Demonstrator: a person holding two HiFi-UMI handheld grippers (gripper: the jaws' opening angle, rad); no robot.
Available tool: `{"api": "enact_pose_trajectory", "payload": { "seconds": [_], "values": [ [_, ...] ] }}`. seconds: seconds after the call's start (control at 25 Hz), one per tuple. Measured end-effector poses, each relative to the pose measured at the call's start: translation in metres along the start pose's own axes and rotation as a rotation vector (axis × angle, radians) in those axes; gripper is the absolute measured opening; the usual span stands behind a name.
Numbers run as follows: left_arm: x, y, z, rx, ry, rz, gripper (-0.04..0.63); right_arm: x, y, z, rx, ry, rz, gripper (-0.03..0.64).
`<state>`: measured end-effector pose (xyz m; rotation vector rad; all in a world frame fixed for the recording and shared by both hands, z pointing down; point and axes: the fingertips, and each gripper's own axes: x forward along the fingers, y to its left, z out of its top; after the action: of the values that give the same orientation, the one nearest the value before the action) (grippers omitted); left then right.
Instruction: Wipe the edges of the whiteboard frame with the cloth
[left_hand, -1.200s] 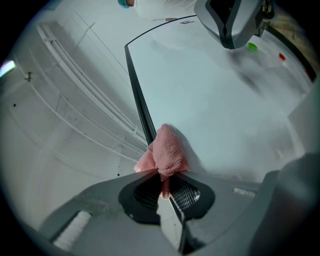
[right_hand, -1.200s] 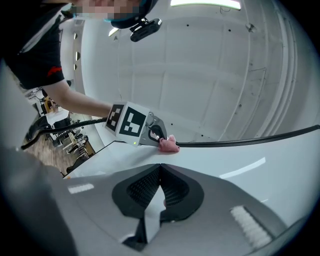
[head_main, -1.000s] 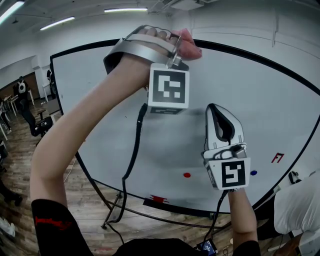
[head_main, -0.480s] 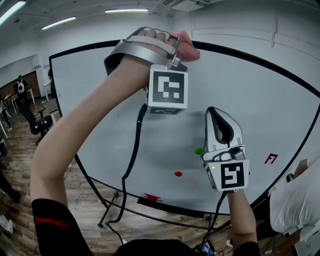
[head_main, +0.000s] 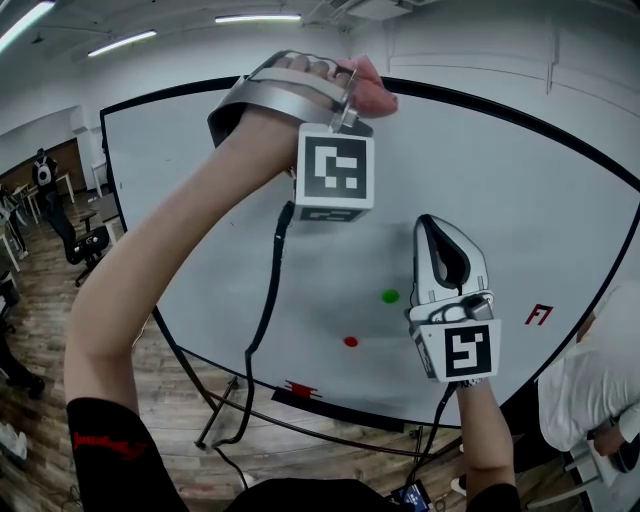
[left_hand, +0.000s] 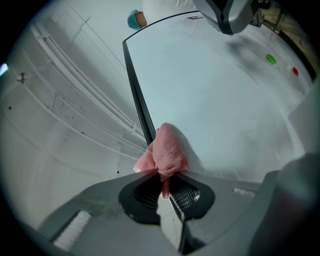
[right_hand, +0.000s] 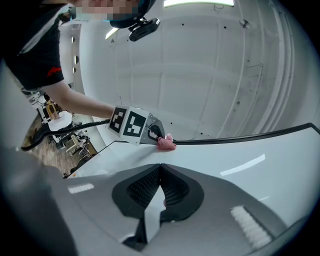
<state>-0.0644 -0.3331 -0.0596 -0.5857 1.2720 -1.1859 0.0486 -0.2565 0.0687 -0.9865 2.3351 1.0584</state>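
Clamps the pink cloth (left_hand: 167, 152) in the left gripper (left_hand: 162, 184), jaws shut on a fold with the rest bunched out ahead as a soft pad, which makes sense, since only the wad should meet the whiteboard frame (left_hand: 137, 95) and not the hard jaws. Presses that wad against the black frame on the whiteboard's top edge, somewhat toward its left corner in the head view, arm raised high to reach. Straddles the strip, by the look of the left gripper view: part of the cloth on the white face, part over the outer side, probably so as to catch both in one pass. Holds the right gripper (head_main: 437, 225) lower down, before the bare middle of the whiteboard (head_main: 520, 190), jaws closed together on nothing; seems merely parked out of the wiping path, apart from the cloth. Leaves a green dot (head_main: 389, 296) and a red dot (head_main: 350, 341) toward the bottom edge, well away from the work. Judged from this alone, sits partway along the top run — side and bottom edges not yet wiped, as far as can be told. Calls next for a steady slide along the frame with even pressure, lest the wad slip off over the top.
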Motion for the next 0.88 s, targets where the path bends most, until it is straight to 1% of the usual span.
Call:
{"api": "enact_pose_trajectory", "payload": {
  "seconds": [0.2, 0.36, 0.48, 0.64, 0.76, 0.88],
  "values": [
    [-0.001, 0.005, 0.003, -0.008, -0.003, 0.011, 0.032, -0.001, 0.007, 0.007, -0.011, -0.035, 0.019, 0.002],
    [-0.004, 0.01, 0.007, -0.033, -0.018, 0.022, 0.032, -0.002, 0.011, 0.002, -0.003, 0.015, 0.015, 0.002],
    [-0.004, 0.01, 0.008, -0.032, -0.029, 0.017, 0.032, 0.002, 0.015, 0.001, 0.009, 0.022, 0.01, 0.002],
    [-0.004, 0.013, 0.013, -0.033, -0.05, 0.017, 0.032, 0.006, 0.019, 0.004, 0.001, 0.03, -0.018, 0.002],
    [-0.007, 0.01, 0.018, -0.06, -0.085, 0.012, 0.032, 0.005, 0.023, 0.002, -0.001, 0.045, -0.037, 0.002],
    [-0.007, 0.006, 0.02, -0.078, -0.092, -0.002, 0.032, 0.004, 0.024, 0.002, -0.017, 0.052, -0.057, 0.002]
  ]
}}
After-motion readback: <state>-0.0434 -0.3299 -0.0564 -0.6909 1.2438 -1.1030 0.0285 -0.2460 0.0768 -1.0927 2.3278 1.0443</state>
